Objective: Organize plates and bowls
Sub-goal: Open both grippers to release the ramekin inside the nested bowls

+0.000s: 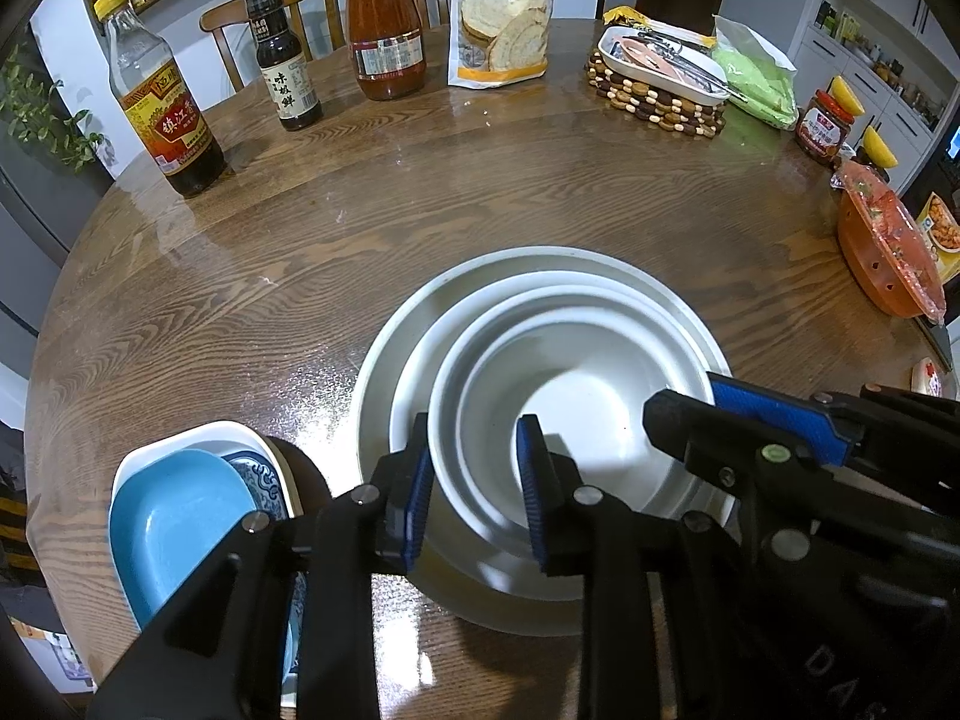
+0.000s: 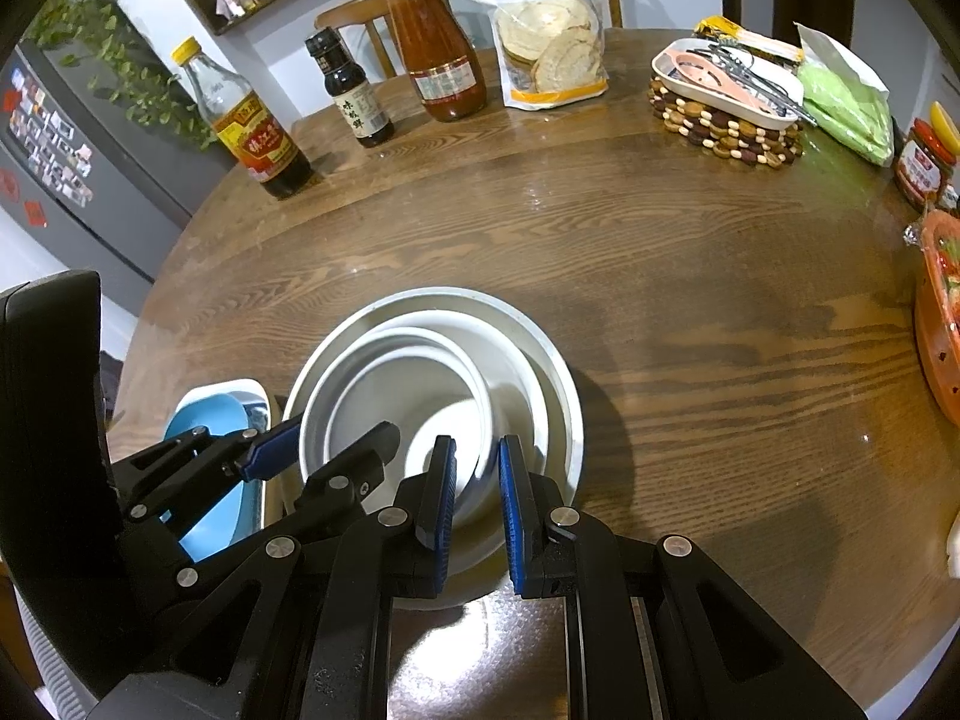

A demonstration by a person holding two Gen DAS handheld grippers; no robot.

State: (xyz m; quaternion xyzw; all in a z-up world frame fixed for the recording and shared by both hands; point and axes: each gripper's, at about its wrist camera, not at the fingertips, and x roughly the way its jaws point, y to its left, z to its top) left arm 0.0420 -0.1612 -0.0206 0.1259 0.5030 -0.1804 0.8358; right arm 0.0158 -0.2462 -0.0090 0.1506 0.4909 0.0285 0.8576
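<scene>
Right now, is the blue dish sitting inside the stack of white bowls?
No, the blue dish lies in a separate white rectangular dish beside the stack of white bowls, not in it.

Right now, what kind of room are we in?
Probably a home dining room or kitchen: a round wooden table with sauce bottles, stacked white bowls, and a magnet-covered fridge nearby.

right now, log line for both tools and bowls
left tool: open astride innermost white bowl rim | right tool: shut on same rim | bowl stack: nested on wooden table
</scene>
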